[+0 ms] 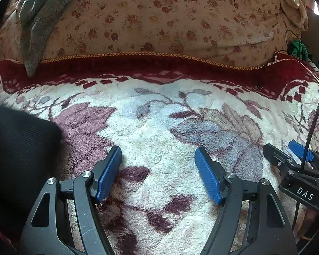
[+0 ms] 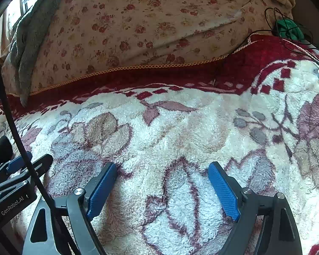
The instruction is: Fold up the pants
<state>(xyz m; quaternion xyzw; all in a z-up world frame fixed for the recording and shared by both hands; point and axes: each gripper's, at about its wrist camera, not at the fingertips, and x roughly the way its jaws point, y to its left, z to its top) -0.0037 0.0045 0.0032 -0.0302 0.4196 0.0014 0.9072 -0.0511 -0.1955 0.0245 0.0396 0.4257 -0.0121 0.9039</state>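
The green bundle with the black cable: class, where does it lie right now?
In both wrist views the green bundle sits far back on the right, tangled in black cable, where the red blanket border meets the floral quilt.

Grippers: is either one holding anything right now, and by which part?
Nothing is held. Left gripper and right gripper both have open jaws over the bare fleece blanket.

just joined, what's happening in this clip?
Pants-folding run, but nothing is in hand right now. The left gripper and right gripper both hang open over a fluffy flowered blanket on a bed, side by side, jaws empty. A dark piece of fabric, probably the pants, lies at the left edge of the left wrist view, untouched. A floral quilt is bunched up behind.
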